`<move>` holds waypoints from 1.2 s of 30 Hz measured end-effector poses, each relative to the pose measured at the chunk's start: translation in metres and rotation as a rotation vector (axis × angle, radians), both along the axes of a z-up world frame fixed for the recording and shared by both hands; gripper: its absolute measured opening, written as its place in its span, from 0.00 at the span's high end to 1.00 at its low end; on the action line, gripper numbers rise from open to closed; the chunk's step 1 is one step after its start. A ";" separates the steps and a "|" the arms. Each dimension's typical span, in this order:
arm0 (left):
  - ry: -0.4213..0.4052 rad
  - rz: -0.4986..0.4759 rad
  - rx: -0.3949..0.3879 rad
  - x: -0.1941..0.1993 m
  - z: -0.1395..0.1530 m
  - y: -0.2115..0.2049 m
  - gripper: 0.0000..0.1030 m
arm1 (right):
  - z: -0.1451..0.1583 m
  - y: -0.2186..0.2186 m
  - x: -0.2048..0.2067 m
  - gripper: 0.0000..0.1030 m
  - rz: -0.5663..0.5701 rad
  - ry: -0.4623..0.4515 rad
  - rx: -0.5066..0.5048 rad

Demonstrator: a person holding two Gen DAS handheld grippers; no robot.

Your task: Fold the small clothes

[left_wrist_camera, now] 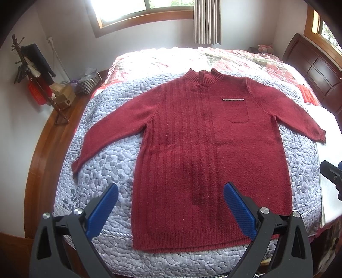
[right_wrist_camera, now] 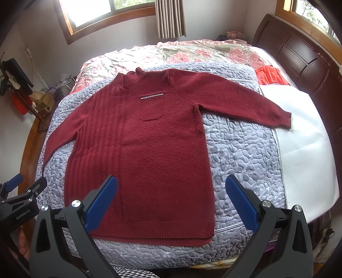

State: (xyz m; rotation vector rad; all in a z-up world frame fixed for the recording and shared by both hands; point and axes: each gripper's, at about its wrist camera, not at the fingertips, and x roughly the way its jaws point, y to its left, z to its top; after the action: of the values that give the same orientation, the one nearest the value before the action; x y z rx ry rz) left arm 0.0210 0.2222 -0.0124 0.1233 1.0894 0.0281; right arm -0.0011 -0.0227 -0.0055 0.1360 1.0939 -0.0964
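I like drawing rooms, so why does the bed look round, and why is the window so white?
Left wrist view: the fisheye lens bends the bed round, and daylight washes out the window. Right wrist view: same bending, milder window glare.
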 end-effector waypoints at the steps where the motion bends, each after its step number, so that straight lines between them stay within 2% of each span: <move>1: 0.000 0.000 0.000 0.000 0.000 0.000 0.04 | 0.000 0.000 0.000 0.03 0.000 0.000 0.000; 18: -0.006 0.014 0.012 -0.009 0.002 -0.008 0.04 | 0.001 -0.008 -0.003 0.03 0.013 -0.004 0.009; 23: 0.001 0.008 0.029 -0.006 -0.003 -0.020 0.04 | -0.005 -0.030 0.000 0.03 0.006 -0.013 0.030; 28: -0.022 -0.013 0.008 0.018 -0.010 -0.052 0.04 | -0.017 -0.119 0.014 0.03 -0.135 -0.062 0.086; 31: -0.048 -0.017 -0.008 0.039 -0.014 -0.079 0.04 | -0.031 -0.191 0.029 0.03 -0.217 -0.068 0.051; 36: -0.080 -0.022 -0.078 0.087 -0.028 -0.138 0.04 | -0.064 -0.299 0.069 0.03 -0.250 -0.029 0.017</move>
State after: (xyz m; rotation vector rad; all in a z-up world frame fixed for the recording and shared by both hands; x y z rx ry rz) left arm 0.1080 0.0838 -0.0402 0.0635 1.0073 -0.0288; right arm 0.0675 -0.3218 -0.0699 0.2886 1.0455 -0.3085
